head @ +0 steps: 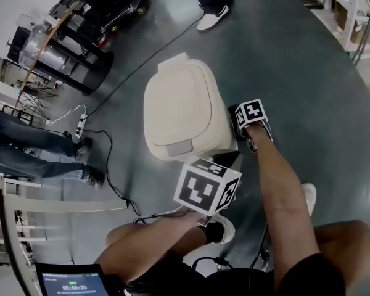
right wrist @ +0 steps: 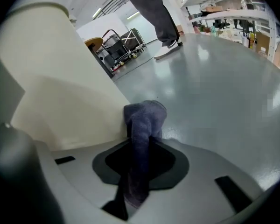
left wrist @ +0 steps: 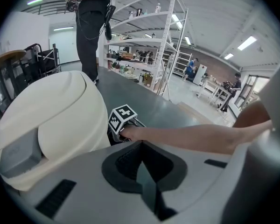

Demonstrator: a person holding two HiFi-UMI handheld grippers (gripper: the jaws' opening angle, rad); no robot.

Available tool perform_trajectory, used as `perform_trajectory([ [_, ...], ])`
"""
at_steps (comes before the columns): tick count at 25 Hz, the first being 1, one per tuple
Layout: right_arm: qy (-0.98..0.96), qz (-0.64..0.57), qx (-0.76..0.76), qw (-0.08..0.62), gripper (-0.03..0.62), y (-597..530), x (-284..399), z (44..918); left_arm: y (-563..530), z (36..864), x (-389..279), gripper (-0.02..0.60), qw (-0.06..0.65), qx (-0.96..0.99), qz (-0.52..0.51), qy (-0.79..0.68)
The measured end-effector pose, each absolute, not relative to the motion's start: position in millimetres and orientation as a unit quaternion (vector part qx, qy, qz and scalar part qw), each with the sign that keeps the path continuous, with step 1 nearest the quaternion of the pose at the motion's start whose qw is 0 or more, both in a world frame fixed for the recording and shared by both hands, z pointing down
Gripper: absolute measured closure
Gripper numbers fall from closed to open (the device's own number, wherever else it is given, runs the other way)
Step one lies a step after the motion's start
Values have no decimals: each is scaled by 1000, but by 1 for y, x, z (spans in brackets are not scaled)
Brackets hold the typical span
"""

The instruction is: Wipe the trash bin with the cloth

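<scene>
1. A cream trash bin (head: 182, 106) stands with its lid shut on the grey floor (head: 296, 60), with a person above it holding tongs in each hand.
2. The right tongs (right wrist: 141, 146) are clamped on a dark blue cloth (right wrist: 144, 118). Its bunched end touches the bin's side wall low down, close to the floor.
3. The left tongs (left wrist: 143, 158) are closed on nothing and hover just beside the bin's front.
4. The step in hand appears to be wiping the bin's right side. How much of the bin is already wiped cannot be told.
5. The next move likely calls for pressing the cloth against the wall and sweeping along it with a firm grip. The free left tongs could steady the bin if it shifts.
</scene>
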State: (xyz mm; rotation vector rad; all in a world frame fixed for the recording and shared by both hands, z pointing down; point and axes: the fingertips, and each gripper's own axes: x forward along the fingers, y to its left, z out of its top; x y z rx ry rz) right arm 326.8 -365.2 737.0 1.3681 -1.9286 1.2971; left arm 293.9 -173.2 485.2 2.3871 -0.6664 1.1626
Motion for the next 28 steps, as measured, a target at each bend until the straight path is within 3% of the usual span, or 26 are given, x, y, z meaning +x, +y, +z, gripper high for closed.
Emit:
perform_trajectory([
  [11, -726, 393, 531, 194, 514, -352, 332, 659, -175, 439, 287, 581, 207, 879, 353, -245],
  [14, -732, 354, 554, 179, 514, -342, 344, 608, -179, 407, 279, 581, 209, 891, 308, -261],
  [19, -738, 327, 585, 78, 514, -306, 351, 487, -190, 353, 245, 581, 208, 900, 238, -301],
  [28, -803, 185, 560, 81, 514, -232, 279, 310, -201, 266, 131, 581, 134, 878, 145, -435],
])
